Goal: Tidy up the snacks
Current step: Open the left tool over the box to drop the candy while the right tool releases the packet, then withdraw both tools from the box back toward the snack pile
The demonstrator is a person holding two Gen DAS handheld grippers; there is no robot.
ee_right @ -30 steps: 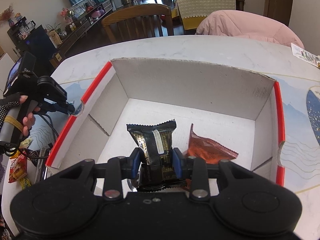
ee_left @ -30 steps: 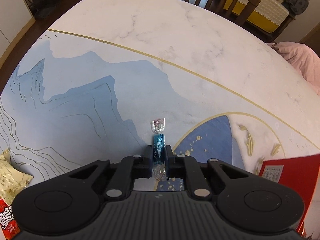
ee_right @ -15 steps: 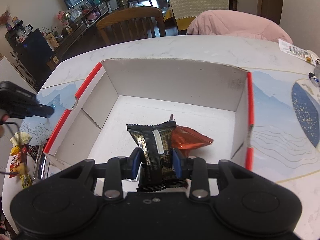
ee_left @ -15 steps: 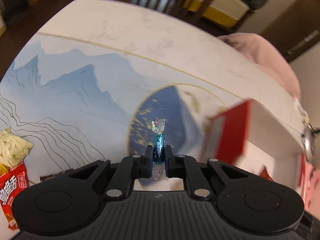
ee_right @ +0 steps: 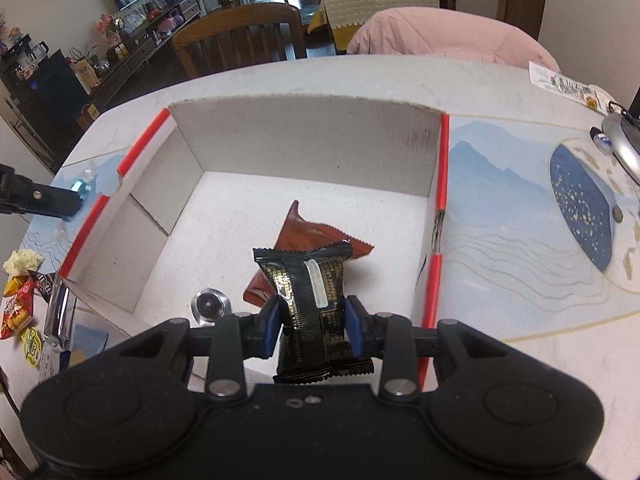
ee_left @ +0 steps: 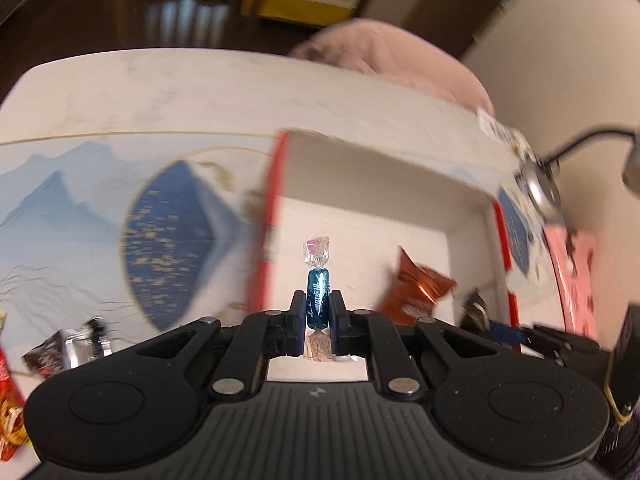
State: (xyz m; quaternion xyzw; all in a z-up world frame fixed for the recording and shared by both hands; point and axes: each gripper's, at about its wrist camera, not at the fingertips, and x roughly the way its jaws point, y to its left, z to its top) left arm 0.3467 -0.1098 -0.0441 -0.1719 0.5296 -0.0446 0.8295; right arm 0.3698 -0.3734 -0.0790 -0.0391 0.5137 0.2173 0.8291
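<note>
My left gripper (ee_left: 317, 312) is shut on a blue wrapped candy (ee_left: 317, 292) and holds it upright at the left wall of the white box with red rims (ee_left: 276, 184). In the right wrist view the left gripper (ee_right: 76, 196) shows just outside that red rim (ee_right: 140, 148). My right gripper (ee_right: 314, 324) is shut on a black and gold snack pack (ee_right: 312, 296) above the box's near side. An orange-brown packet (ee_right: 308, 236) lies on the box floor; it also shows in the left wrist view (ee_left: 416, 288).
A small shiny round piece (ee_right: 209, 304) lies in the box's near left corner. Several loose snacks (ee_right: 20, 296) lie left of the box, also in the left wrist view (ee_left: 68, 348). A metal lamp base (ee_right: 620, 140) and a paper strip (ee_right: 568, 86) sit far right.
My left gripper has swung right with the candy, from over the blue table pattern to the box's left wall. My right gripper has drifted left over the box, still holding the black pack.
</note>
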